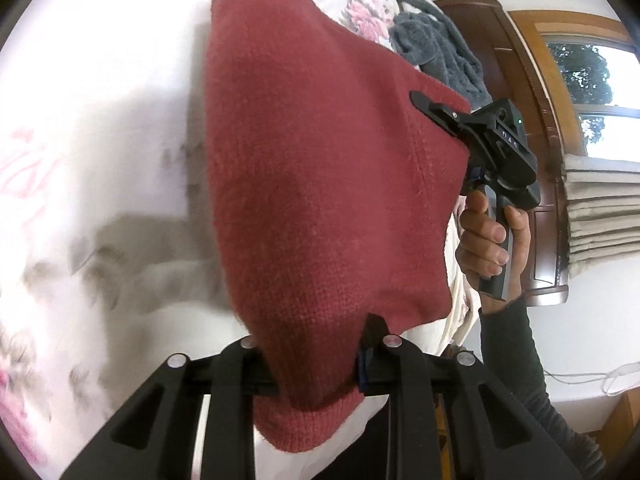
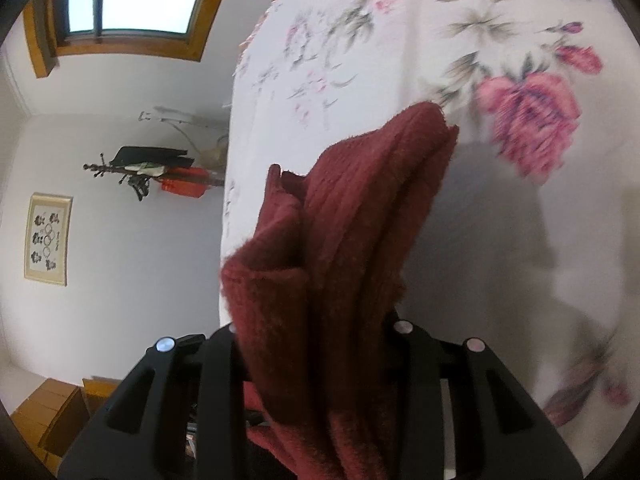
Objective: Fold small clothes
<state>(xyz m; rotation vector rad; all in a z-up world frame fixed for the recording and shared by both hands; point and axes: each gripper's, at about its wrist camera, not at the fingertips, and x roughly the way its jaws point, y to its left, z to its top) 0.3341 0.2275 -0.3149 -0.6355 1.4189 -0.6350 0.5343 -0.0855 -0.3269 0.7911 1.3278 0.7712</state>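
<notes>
Red knit sweater (image 1: pixel 320 168): soft, limp, light; grip edges.
Left gripper (image 1: pixel 316 364): clenched on hem, 6 o'clock.
Right gripper (image 1: pixel 440 114): grasping edge, 3 o'clock.

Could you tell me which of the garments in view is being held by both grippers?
The red knitted garment, clamped by the left gripper and right gripper; the grey fleece garment lies untouched on the floral bedspread.

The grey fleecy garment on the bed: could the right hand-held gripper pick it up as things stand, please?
Probably not yet. The right hand-held gripper is shut on the red knitted garment, as is the left hand-held gripper. The grey fleecy garment lies uncovered on the floral bedspread, so the way looks free once it lets go.
</notes>
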